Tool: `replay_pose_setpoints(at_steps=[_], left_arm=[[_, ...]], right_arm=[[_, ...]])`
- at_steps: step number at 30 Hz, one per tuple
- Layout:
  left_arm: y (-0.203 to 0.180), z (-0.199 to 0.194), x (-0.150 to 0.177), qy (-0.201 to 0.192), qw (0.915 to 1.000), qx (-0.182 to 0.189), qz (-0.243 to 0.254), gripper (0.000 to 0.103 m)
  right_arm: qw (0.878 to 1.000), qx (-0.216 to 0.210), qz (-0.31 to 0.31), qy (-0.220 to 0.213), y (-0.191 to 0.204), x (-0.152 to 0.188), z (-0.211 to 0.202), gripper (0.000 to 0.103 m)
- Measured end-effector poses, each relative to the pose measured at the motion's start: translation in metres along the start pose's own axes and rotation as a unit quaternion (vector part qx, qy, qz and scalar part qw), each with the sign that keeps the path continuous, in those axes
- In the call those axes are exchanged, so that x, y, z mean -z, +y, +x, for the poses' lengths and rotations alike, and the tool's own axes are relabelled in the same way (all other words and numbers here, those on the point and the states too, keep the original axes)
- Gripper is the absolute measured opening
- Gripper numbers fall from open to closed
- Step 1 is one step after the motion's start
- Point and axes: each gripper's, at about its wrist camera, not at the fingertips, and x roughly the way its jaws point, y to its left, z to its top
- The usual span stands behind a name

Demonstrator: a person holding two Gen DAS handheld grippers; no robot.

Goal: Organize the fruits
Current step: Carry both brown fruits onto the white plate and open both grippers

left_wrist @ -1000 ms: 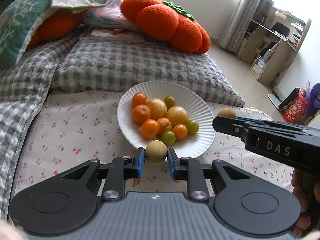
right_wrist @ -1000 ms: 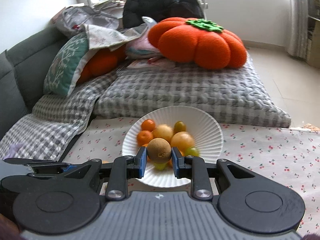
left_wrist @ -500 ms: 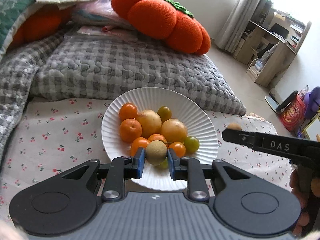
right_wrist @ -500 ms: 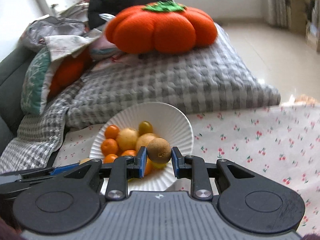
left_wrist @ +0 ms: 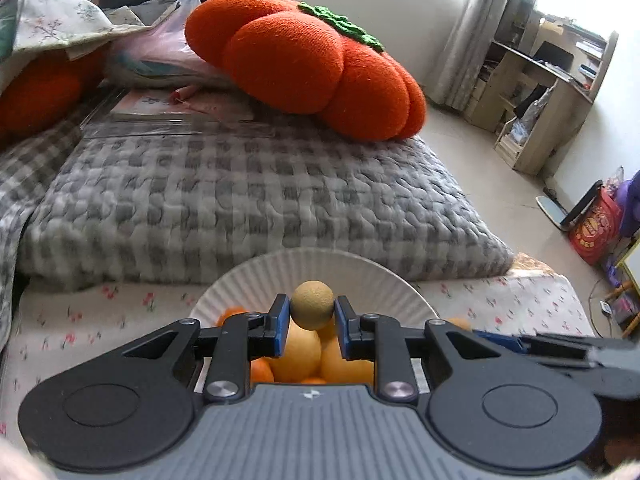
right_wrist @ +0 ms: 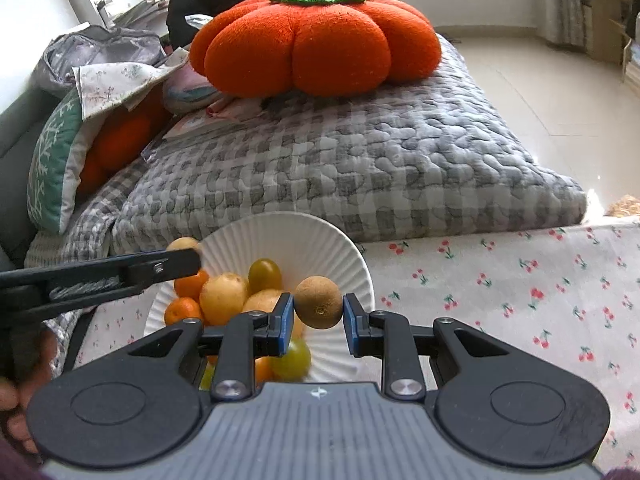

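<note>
A: Where the grey checked quilt (right_wrist: 360, 168) meets the cherry-print cloth (right_wrist: 520, 280), what sits?
B: White fluted plate (right_wrist: 304, 240), heaped with oranges and lemons.
A: Grippers?
B: Right gripper (right_wrist: 319, 312) clamps a brown kiwi (right_wrist: 319, 307) above the plate's right edge; left gripper (left_wrist: 311, 314) clamps a smaller tan round fruit (left_wrist: 311, 310) over the pile.

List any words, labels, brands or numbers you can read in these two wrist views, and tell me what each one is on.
Nothing reads clearly in either view.
On the red bag on the floor: yellow print, too blurred to read.
On the body of the left gripper: a small white emblem, no letters.
On the body of the right gripper: the same emblem, no letters.
On the desk by the window: items too small to read.
</note>
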Motion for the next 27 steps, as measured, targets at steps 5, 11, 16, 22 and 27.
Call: replay_pose_setpoints(at_steps=[5,11,16,22,27], left_arm=[[0.009,0.025,-0.006,0.011,0.9999,-0.002,-0.007,0.017],[0.022,0.049,-0.001,0.029,0.9993,0.004,-0.025,0.017],[0.023,0.053,0.001,0.031,0.9992,0.009,-0.023,0.017],[0.021,0.054,0.0,0.034,0.9989,0.013,-0.029,0.018],[0.021,0.043,-0.002,0.024,0.9993,0.012,-0.026,0.021]], right_arm=[[1.0,-0.022,-0.007,-0.009,0.001,-0.002,0.019,0.024],[1.0,-0.022,-0.012,-0.004,0.001,0.004,0.039,0.024],[1.0,-0.028,-0.003,-0.014,-0.002,0.003,0.037,0.026],[0.999,-0.038,0.024,-0.021,-0.006,0.005,0.036,0.032],[0.999,-0.031,0.037,-0.021,-0.009,0.006,0.032,0.032]])
